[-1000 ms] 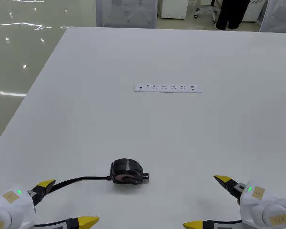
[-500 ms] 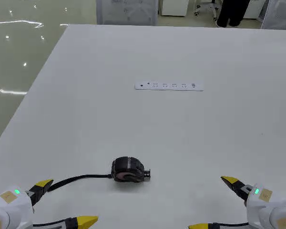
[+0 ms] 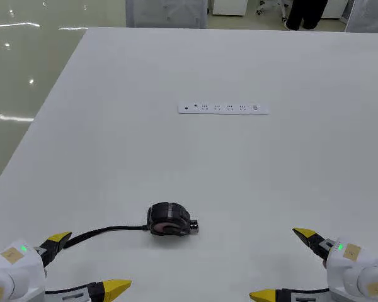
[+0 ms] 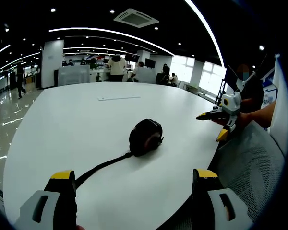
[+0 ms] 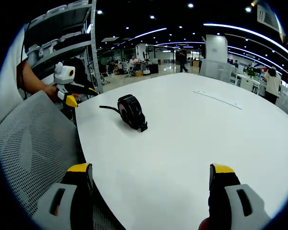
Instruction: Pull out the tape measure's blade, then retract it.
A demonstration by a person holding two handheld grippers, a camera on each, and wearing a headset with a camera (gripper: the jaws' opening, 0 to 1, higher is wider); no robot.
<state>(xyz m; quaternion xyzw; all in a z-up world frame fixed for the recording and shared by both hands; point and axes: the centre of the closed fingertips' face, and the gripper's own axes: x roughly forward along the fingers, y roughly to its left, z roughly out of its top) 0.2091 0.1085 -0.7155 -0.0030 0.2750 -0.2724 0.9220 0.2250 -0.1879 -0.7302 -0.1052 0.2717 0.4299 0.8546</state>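
Nearest to us, we hold the left gripper (image 3: 88, 264) at the table's near edge, its yellow-tipped jaws spread wide with nothing between them. We hold the right gripper (image 3: 282, 264) well apart from it on the other side, and its jaws are just as wide and empty.

Between the two and a little farther out, the tape measure (image 3: 169, 220) sits on the white table (image 3: 145, 145), nearer the left gripper and touched by neither. We see its blade wound in, with just the end tab at the case's right side. A black strap (image 3: 107, 231) trails from the case across the tabletop toward the left gripper.

Farther out, a white power strip (image 3: 223, 108) lies flat at mid-table. Beyond the far edge we see a glossy floor (image 3: 25, 75), and in the left gripper view people (image 4: 117, 64) stand in the distance.
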